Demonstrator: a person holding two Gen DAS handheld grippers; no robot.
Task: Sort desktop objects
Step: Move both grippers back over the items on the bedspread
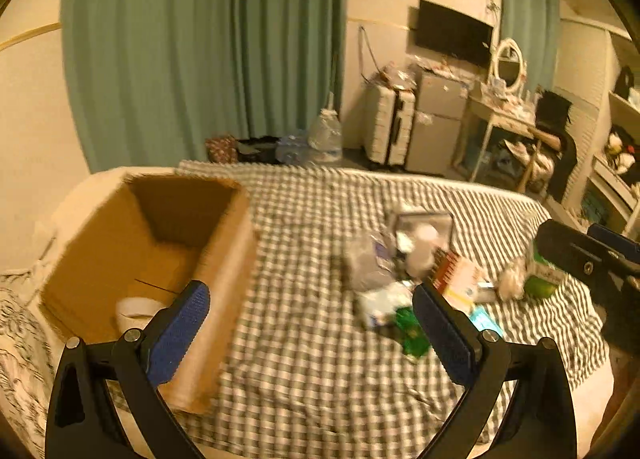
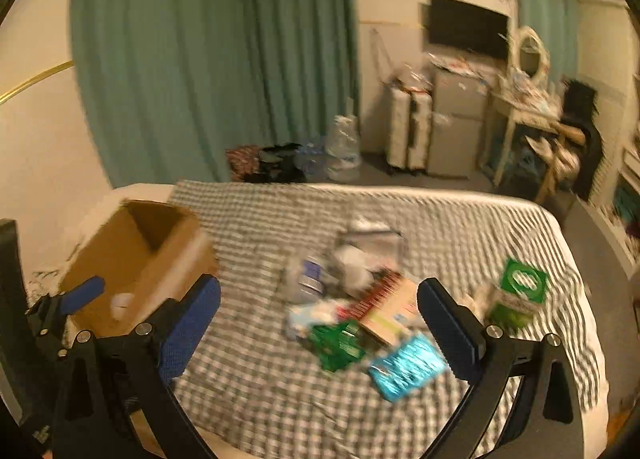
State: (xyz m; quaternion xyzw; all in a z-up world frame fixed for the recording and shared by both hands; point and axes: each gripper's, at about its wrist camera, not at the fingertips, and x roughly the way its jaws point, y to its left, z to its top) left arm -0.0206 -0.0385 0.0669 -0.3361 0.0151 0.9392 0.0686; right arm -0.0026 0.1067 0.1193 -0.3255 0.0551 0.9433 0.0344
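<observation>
Both views are blurred, so small details are not readable.

Left gripper [image 1: 310,323], black frame w/ blue pads, has its fingers spread wide and nothing between them. Its left finger [image 1: 180,335] is in front of the near right wall of the open brown cardboard box [image 1: 224,287]. The box stands on the left side of the bed w/ grey-white checked blanket [image 1: 304,359]. Inside the box, on the bottom, lies a white roll-like object [image 1: 134,309]; what it is exactly I cannot tell.

Right gripper [image 2: 318,321] also has the fingers wide apart and holds nothing. It hangs above the pile of mixed small objects [image 2: 352,299] in the middle-right of the blanket.

In the pile: a green shiny packet [image 2: 336,345] at the near side, a light blue foil packet [image 2: 408,369] just right of it, a red and beige carton [image 2: 388,307] behind them, a clear plastic container [image 2: 372,245] at the far side. A green-white box w/ round logo [image 2: 516,295] sits apart, further right, near the blanket edge.

Far behind: teal curtain [image 2: 216,59], black TV on the wall [image 2: 466,31], white suitcase [image 2: 410,129].
</observation>
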